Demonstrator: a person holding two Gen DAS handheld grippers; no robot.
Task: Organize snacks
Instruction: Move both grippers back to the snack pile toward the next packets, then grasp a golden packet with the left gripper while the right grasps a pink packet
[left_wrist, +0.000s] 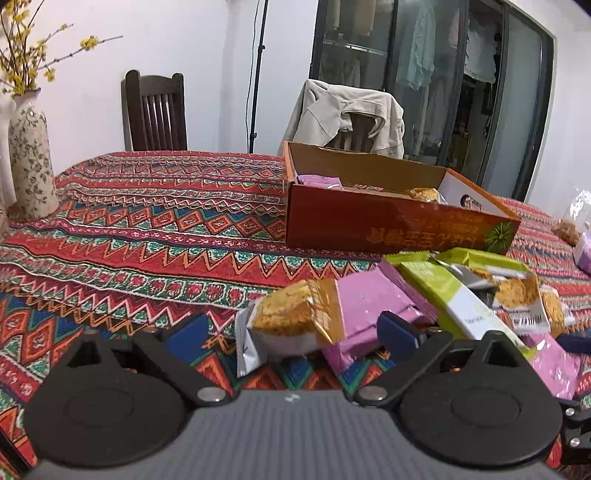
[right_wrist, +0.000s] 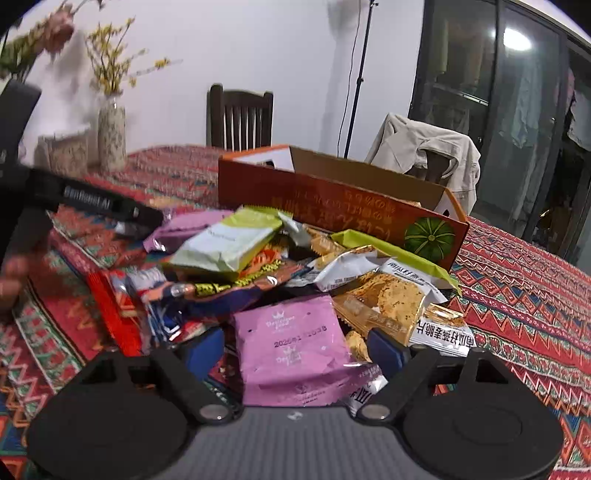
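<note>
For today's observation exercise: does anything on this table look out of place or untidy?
Yes. Most snack packets lie in a loose, overlapping heap on the tablecloth in front of the orange box, tilted every way. Only a few sit inside the box, so the sorting looks unfinished.

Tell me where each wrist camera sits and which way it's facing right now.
Left wrist: behind the open left gripper, facing a cracker packet, open orange box beyond.
Right wrist: behind the right gripper, straddling a purple packet; the left gripper and a blurred hand show left.
Shared: snack pile, box, vase, chairs.
</note>
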